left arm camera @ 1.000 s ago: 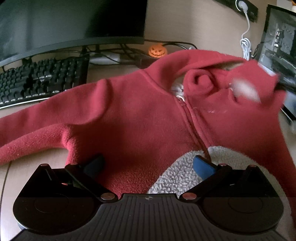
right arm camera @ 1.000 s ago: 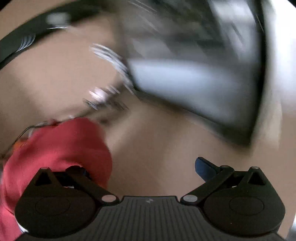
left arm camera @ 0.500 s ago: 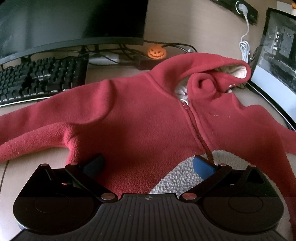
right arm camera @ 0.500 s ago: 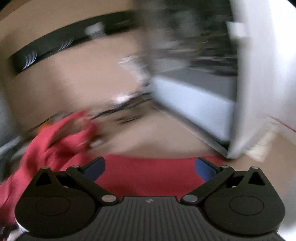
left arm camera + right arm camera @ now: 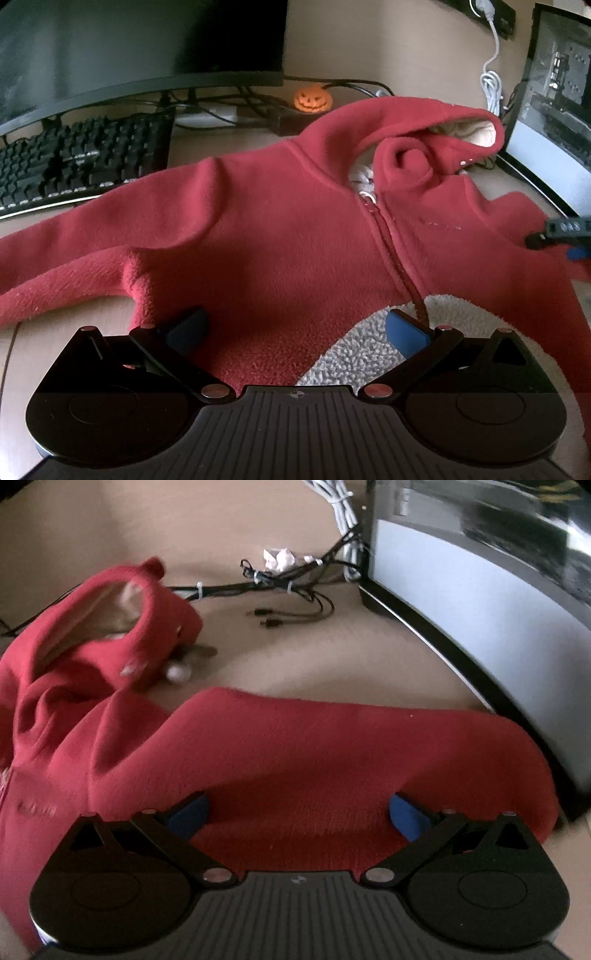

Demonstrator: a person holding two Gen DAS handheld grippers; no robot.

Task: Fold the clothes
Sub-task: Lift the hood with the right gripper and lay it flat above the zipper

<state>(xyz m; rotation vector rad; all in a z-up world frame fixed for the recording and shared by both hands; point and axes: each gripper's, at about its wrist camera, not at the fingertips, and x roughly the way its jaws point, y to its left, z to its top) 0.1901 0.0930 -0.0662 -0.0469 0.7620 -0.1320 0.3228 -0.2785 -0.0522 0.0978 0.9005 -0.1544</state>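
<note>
A red fleece hooded jacket (image 5: 280, 236) with a front zipper and a grey fleecy patch lies spread face up on the desk, sleeves out to both sides, hood (image 5: 436, 136) bunched at the far end. My left gripper (image 5: 295, 332) is open over the jacket's lower front, its jaws wide apart. My right gripper (image 5: 297, 812) is open just above the jacket's right sleeve (image 5: 332, 753). It also shows at the right edge of the left wrist view (image 5: 565, 236). Neither holds the cloth.
A black keyboard (image 5: 74, 155) and a dark monitor (image 5: 129, 48) stand at the far left. A small orange pumpkin (image 5: 313, 100) sits behind the hood. A second screen (image 5: 498, 602) stands close to the right sleeve. Cables (image 5: 280, 583) lie behind it.
My right gripper let go of the hood, swung down and now hovers open over the right sleeve. The hood settled on the desk. The left gripper has barely moved.
</note>
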